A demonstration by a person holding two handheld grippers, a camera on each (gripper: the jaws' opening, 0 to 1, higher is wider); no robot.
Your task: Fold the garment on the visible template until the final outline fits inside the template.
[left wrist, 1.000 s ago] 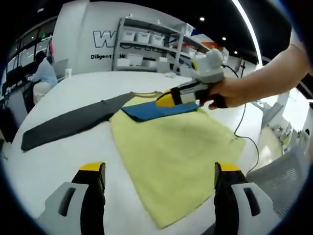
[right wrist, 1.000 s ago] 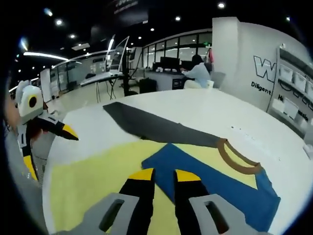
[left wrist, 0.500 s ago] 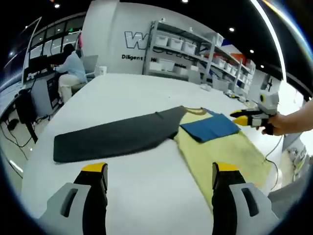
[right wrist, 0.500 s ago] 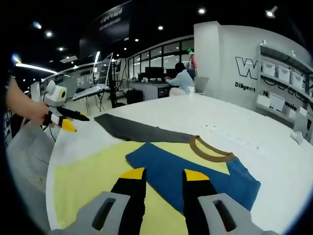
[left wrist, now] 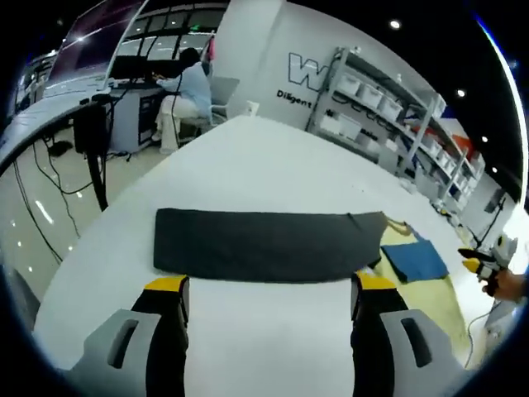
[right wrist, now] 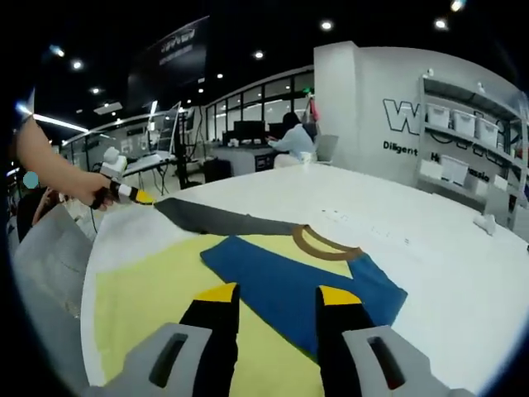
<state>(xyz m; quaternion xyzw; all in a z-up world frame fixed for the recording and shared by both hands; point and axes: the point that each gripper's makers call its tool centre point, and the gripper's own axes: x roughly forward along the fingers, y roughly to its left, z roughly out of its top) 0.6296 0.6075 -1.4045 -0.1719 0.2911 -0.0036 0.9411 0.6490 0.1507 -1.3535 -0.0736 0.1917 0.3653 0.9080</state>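
On the white table (right wrist: 430,248) lies a yellow T-shirt (right wrist: 149,289) with a blue sleeve (right wrist: 289,277) folded in, beside a dark grey template (left wrist: 264,244); left gripper (left wrist: 266,289) and right gripper (right wrist: 269,296) are open, holding nothing

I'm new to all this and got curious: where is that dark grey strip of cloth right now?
In the left gripper view the dark grey strip lies flat on the white table, just beyond the open left gripper, its right end touching the yellow garment.
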